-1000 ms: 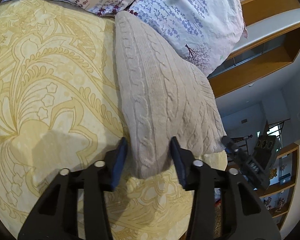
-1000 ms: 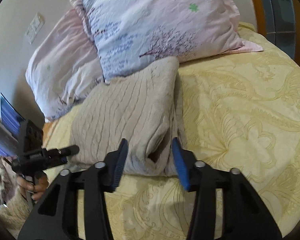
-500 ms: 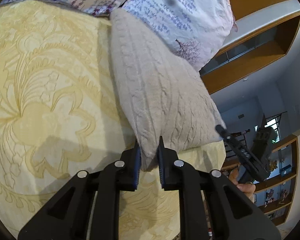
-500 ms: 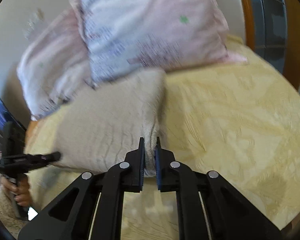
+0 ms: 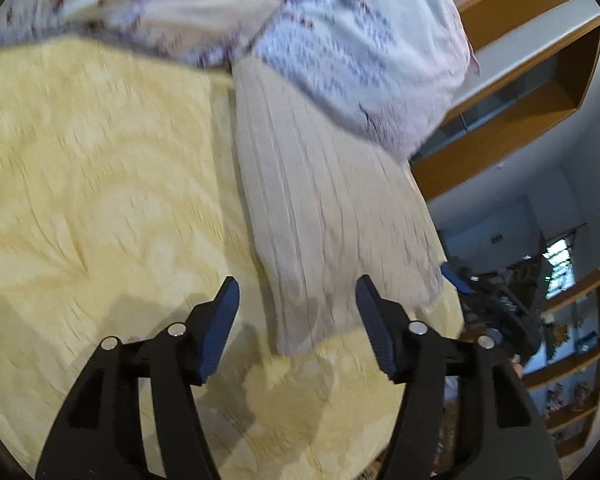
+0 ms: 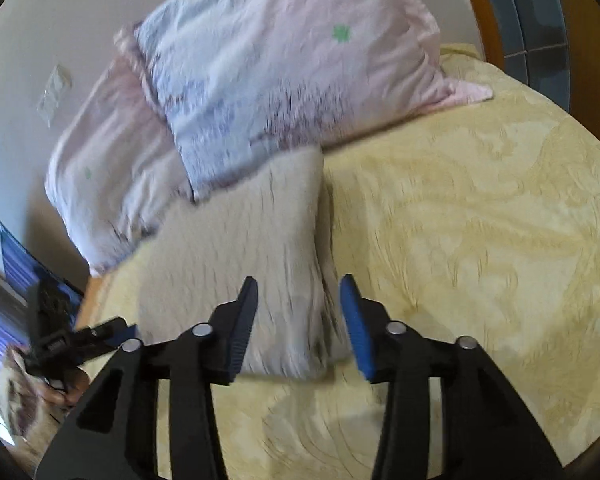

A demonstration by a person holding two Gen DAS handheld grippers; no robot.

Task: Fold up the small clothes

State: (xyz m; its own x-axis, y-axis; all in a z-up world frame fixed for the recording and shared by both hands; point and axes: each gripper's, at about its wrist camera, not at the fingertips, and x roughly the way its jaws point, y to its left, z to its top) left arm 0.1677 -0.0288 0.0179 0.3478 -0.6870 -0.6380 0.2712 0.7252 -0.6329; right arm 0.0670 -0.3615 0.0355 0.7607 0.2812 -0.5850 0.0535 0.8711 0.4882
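While the folded beige cable-knit sweater (image 5: 332, 216) lies on the yellow patterned bedspread (image 5: 100, 184), long axis running far toward the floral pillows (image 5: 364, 52), my left gripper (image 5: 296, 312) has just been opening, released, at its near left corner; my right gripper (image 6: 298, 312) likewise, straddling the near right corner untouched. Both tilt downward.

I see a bed (image 6: 480, 208) with a yellow patterned cover. A folded beige knit (image 6: 236, 264) lies flat on it near its edge, its far end touching two floral pillows (image 6: 284, 80) that rest at the head of the bed.
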